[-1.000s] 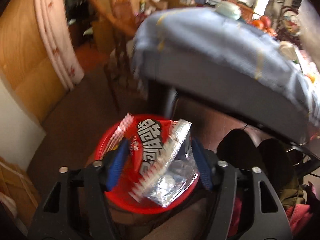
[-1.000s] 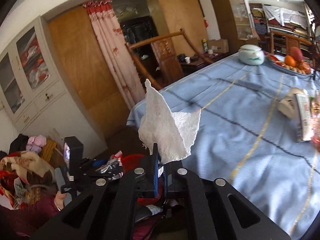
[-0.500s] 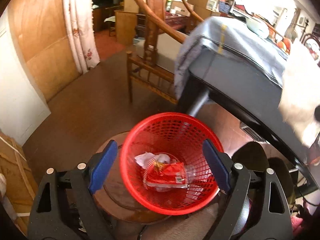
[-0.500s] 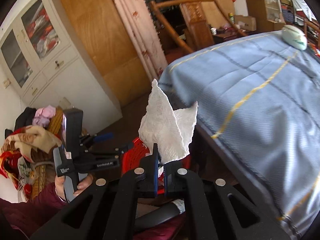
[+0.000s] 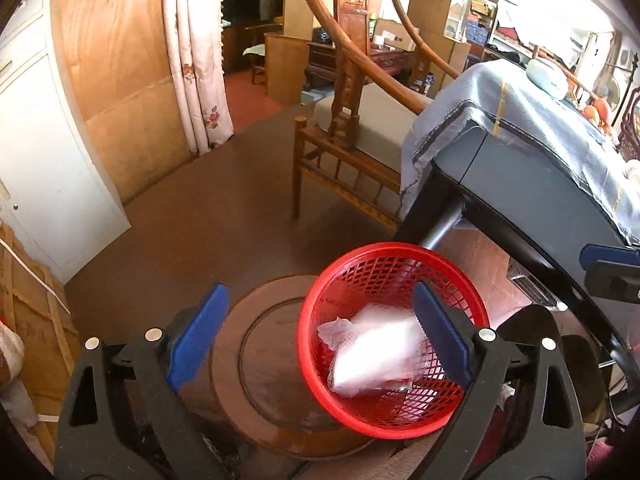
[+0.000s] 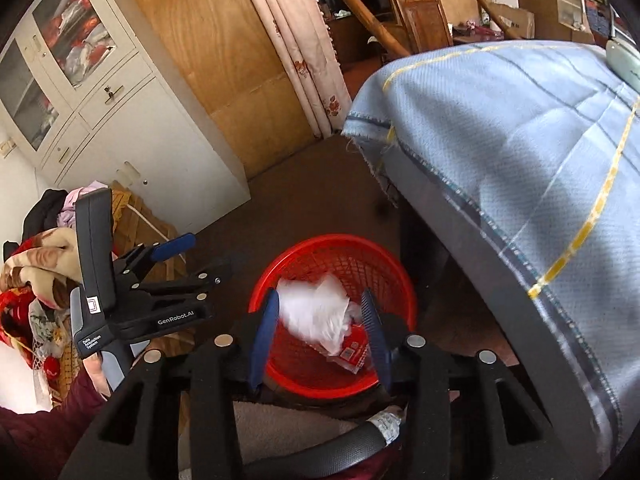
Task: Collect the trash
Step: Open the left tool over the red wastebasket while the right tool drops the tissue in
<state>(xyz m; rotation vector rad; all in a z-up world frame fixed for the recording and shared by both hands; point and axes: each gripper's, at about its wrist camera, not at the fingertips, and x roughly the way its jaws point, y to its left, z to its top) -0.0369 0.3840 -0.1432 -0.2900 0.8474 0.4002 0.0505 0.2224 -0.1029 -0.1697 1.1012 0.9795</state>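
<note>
A red mesh basket [image 5: 320, 376] [image 6: 332, 240] stands on a round wooden stool [image 5: 260, 364]. My right gripper [image 6: 319, 338] hangs over it with its jaws opening. Between the pads a white paper tissue [image 6: 316, 314] [image 5: 376, 352] shows blurred, loose and dropping into the basket. Under it lies a red snack wrapper [image 6: 352, 352]. My left gripper [image 5: 320, 334] [image 6: 200, 258] is open and still widening, with nothing gripped, off to the basket's left. A hand [image 6: 96, 372] holds it.
A table with a blue cloth [image 6: 520, 140] [image 5: 520, 120] overhangs the basket's right side; its dark leg [image 5: 432, 220] stands just behind. A wooden chair [image 5: 360, 128] is beyond. A white cabinet [image 6: 140, 140] and a clothes pile [image 6: 36, 248] lie left.
The left gripper let the snack wrapper fall into the basket, opened wide and drew left. The right gripper came down over the basket with the tissue and opened; the tissue is falling.
</note>
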